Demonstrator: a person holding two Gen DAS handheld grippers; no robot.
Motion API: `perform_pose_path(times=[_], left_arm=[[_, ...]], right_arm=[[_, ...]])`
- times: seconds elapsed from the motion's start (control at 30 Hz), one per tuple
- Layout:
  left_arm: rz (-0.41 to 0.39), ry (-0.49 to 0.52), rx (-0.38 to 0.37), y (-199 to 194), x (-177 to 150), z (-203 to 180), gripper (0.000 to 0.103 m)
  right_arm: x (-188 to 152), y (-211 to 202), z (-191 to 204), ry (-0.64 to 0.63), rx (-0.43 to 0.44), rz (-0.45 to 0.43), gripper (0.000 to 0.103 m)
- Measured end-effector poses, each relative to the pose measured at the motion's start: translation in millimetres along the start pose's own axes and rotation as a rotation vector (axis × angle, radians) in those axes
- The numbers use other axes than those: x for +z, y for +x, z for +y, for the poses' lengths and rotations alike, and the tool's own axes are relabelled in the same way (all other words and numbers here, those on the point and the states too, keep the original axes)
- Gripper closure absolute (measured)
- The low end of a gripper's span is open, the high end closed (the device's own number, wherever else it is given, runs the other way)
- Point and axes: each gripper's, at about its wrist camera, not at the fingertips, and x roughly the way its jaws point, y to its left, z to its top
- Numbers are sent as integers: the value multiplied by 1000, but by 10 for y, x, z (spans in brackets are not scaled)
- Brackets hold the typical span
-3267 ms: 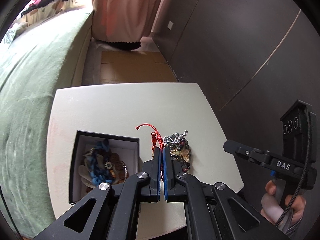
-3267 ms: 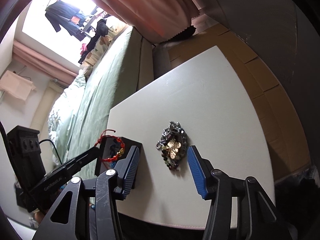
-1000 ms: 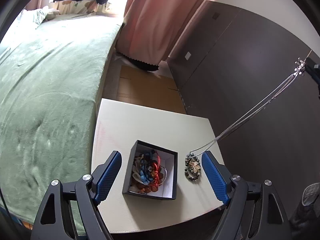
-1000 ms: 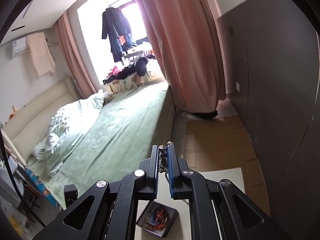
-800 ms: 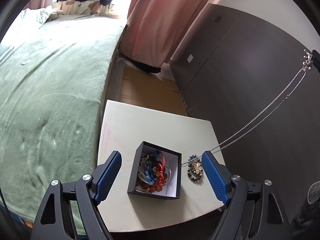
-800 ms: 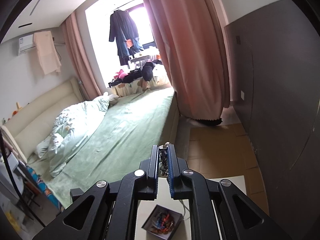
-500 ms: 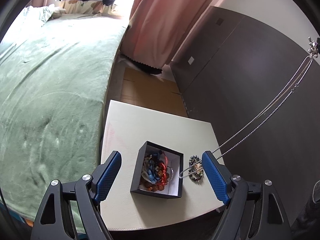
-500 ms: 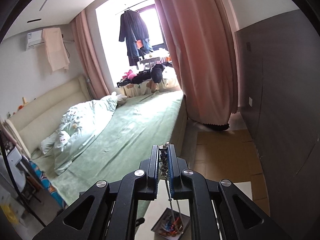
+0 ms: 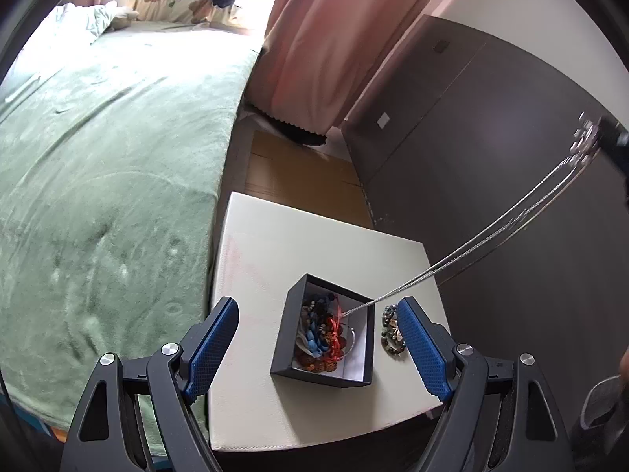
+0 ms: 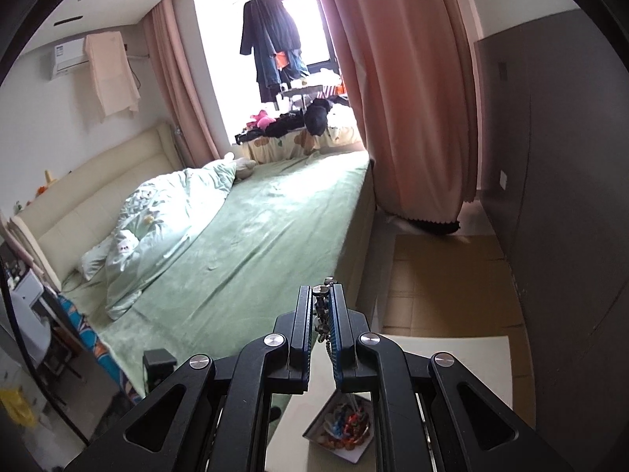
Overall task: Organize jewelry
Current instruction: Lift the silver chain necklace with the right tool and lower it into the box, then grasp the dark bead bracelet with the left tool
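The taut silver chain (image 9: 487, 236) slants across the black box (image 9: 284, 338)'s right side; the table (image 9: 275, 244) behind lies bare.

Left claw (image 9: 314, 338) agape, right claw (image 10: 322, 310) clamped

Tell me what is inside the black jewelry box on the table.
The black jewelry box holds a heap of jewelry: blue, red and brown pieces. A silver chain dips in from above. What lies beneath the heap is covered.
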Motion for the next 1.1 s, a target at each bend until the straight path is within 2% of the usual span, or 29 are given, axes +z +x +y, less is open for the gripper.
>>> perform_pose_path(times=[0.47, 0.53, 0.6, 0.67, 0.93, 1.1], left_arm=[[18, -44, 45, 66, -37, 256, 20], [24, -46, 53, 90, -47, 272, 20], [32, -46, 57, 124, -55, 279, 20], [39, -41, 60, 164, -69, 260, 20], [95, 17, 41, 457, -163, -74, 20], [129, 75, 27, 655, -223, -400, 20]], right_arm=[[-936, 947, -388, 134, 58, 255, 93], [-1061, 1044, -466, 155, 62, 298, 87], [-1164, 1067, -551, 180, 69, 314, 62], [-1223, 1033, -650, 200, 70, 304, 54], [-1479, 789, -1250, 329, 27, 292, 53], [-1668, 637, -1580, 386, -19, 285, 41]])
